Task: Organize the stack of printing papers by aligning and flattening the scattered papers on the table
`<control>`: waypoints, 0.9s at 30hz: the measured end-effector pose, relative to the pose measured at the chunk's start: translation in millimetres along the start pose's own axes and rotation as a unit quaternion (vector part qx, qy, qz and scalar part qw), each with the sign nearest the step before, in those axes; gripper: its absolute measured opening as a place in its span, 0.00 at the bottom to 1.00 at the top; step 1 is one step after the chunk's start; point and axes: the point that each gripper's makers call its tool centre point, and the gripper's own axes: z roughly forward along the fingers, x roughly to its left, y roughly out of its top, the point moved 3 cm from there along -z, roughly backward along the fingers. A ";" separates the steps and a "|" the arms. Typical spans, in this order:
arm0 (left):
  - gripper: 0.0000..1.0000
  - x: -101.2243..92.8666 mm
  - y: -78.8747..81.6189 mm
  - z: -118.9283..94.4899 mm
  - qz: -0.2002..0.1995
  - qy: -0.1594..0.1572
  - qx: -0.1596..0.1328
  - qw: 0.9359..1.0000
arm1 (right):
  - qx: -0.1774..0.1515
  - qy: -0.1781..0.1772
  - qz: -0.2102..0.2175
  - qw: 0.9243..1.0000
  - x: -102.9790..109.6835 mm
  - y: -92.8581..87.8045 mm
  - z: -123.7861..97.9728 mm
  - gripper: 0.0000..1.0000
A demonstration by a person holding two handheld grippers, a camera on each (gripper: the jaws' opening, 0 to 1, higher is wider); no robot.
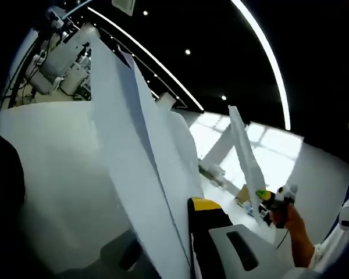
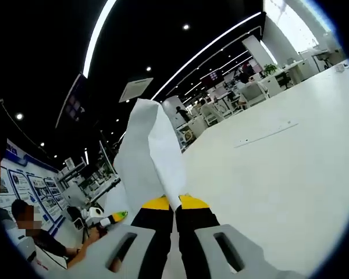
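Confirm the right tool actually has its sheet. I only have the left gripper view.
Observer: Yes. In the right gripper view the right tool has both yellow pads pinched together on the sheet's lower end.
Operator: Sheet flat or bent?
Observer: Bent. It is creased lengthwise and stands up from the jaws.
Operator: What's behind it?
Observer: A white table spreads to the right in that view, and the left tool sits low left.

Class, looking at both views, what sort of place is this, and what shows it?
Probably an open-plan office or lab: long ceiling light strips, rows of desks and chairs, and wall posters.
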 end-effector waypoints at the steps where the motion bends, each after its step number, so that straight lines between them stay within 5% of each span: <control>1: 0.06 -0.2 -0.5 0.8 -0.001 0.001 0.000 1.000 | 0.001 -0.001 0.000 1.000 0.3 -1.4 2.6 0.00; 27: 0.06 -3.9 -0.8 -0.9 -0.023 -0.019 0.000 1.000 | 0.029 -0.010 0.007 1.000 -7.0 -26.0 32.4 0.00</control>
